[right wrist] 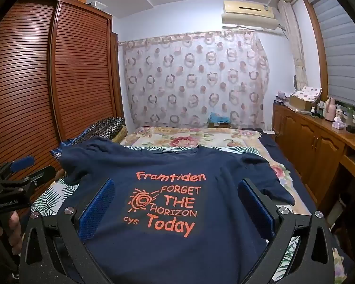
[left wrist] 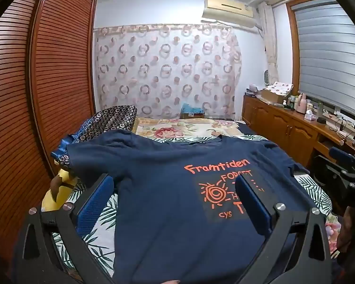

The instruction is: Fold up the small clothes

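Two hazards, largest first | dark navy cotton T-shirt with orange print (right wrist: 168, 203) lies flat, unfolded, on leaf-patterned bed (left wrist: 99, 215) | left hand-held gripper (left wrist: 175, 203), right hand-held gripper (right wrist: 175, 206): jaws fully spread, empty | risk: uneven pinches skew fold | risk: rumpled left sleeve (left wrist: 94, 149) bunches.

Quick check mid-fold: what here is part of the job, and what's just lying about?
Job: navy T-shirt, left hand-held gripper, right hand-held gripper, both open.
Lying about: patterned pillow, floral blanket, blue box, bottles.
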`<state>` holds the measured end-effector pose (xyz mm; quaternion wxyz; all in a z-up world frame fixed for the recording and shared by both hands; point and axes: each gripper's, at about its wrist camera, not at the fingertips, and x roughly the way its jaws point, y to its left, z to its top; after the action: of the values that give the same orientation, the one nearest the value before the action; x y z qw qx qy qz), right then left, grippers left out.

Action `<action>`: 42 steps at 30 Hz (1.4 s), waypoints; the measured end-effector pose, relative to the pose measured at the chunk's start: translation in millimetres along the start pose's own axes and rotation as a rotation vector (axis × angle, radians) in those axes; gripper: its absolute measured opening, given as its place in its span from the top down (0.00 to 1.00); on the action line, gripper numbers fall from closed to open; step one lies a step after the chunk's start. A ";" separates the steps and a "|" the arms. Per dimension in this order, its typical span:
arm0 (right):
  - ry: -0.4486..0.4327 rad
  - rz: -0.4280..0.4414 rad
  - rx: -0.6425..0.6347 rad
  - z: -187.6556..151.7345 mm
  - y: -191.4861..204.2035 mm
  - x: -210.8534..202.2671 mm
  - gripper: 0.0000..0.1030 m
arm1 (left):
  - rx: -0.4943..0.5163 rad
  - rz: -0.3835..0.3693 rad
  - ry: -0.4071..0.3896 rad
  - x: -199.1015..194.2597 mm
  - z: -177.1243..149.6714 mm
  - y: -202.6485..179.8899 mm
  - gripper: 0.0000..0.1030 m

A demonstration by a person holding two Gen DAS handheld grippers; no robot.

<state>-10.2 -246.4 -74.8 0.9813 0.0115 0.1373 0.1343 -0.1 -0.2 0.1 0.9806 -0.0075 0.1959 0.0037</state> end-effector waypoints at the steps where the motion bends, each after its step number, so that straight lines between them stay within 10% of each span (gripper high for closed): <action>1: 0.002 0.001 0.005 0.1 0.0 0.1 0.00 | 0.003 0.002 -0.001 -0.2 0.1 -0.3 0.00; 42: -0.007 -0.015 0.031 0.7 -2.5 -3.4 0.00 | 0.001 -0.003 -0.015 -1.8 2.8 0.5 0.00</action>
<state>-12.6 -249.7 -73.4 0.9825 0.0259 0.1362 0.1246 -0.7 0.4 3.3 0.9820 -0.0071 0.1887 0.0022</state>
